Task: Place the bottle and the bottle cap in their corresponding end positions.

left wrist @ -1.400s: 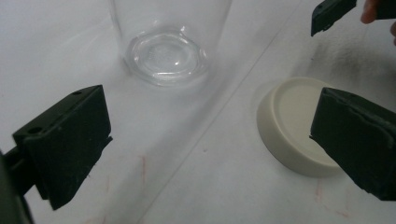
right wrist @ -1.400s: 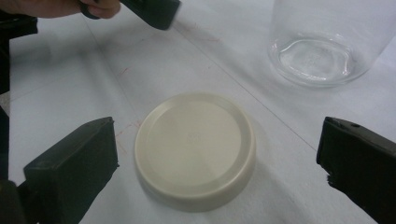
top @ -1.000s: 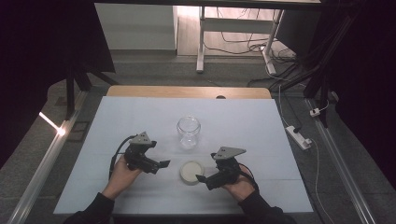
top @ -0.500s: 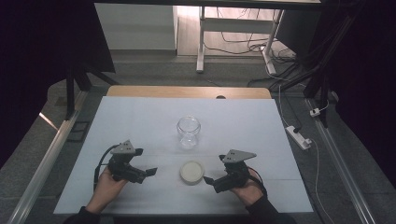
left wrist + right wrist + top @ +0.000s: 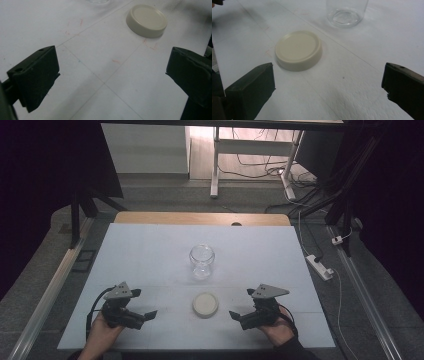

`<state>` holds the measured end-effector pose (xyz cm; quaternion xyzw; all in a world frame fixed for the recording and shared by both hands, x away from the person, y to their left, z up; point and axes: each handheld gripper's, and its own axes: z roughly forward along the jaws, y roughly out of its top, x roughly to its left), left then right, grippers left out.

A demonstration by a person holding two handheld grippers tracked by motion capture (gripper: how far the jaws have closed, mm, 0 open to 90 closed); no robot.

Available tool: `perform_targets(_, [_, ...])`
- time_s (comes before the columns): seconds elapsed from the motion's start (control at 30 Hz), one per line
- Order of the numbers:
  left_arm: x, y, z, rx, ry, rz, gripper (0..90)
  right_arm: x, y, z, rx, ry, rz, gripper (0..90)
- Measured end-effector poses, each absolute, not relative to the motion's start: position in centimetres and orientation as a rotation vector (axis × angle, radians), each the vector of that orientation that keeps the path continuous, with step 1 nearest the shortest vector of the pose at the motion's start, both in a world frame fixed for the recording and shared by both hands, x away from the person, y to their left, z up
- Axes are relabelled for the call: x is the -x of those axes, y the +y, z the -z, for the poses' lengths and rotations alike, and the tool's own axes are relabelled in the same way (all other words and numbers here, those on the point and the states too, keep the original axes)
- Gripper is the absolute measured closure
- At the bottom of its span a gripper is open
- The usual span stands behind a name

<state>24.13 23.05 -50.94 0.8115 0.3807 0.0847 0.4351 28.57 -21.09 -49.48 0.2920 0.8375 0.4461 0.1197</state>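
Dim surroundings, table (image 5: 150,250) evenly lit — soft shadows, near jaws blurred.

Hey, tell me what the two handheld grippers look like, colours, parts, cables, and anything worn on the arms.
Both the left gripper and the right gripper have black bodies, each topped by a grey three-cornered plate. Their jaws are black, blocky pads with small holes and worn edges. A black cable loops from the left gripper. A dark sleeve shows at the right wrist.
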Motion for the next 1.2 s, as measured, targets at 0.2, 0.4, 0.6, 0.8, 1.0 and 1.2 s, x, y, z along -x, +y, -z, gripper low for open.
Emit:
perform_targets(0.2, [-22.8, 24.3, 51.3, -2.005, 0.988, -0.218, 0.0, -28.0, -22.5, 49.5, -0.888, 2.417, -1.284, 0.0])
perform_targets(0.4, [-21.3, 25.8, 51.6, -1.984, 1.026, -0.228, 0.0, -27.4, -23.8, 49.5, -0.924, 2.39, -1.255, 0.0])
perform_targets(0.6, [-20.0, 27.1, 51.9, -1.969, 1.065, -0.255, 0.0, -26.7, -25.2, 49.4, -0.962, 2.35, -1.236, 0.0])
perform_targets(0.8, [-19.0, 28.1, 52.1, -1.969, 1.101, -0.273, 0.0, -26.1, -26.9, 49.4, -1.034, 2.307, -1.227, 0.0])
perform_targets(1.0, [-18.1, 29.0, 52.2, -1.955, 1.136, -0.296, 0.0, -25.4, -28.2, 49.4, -1.073, 2.292, -1.2, 0.0])
perform_targets(1.2, [-17.6, 29.4, 52.2, -1.955, 1.155, -0.317, 0.0, -24.7, -29.2, 49.6, -1.12, 2.281, -1.17, 0.0])
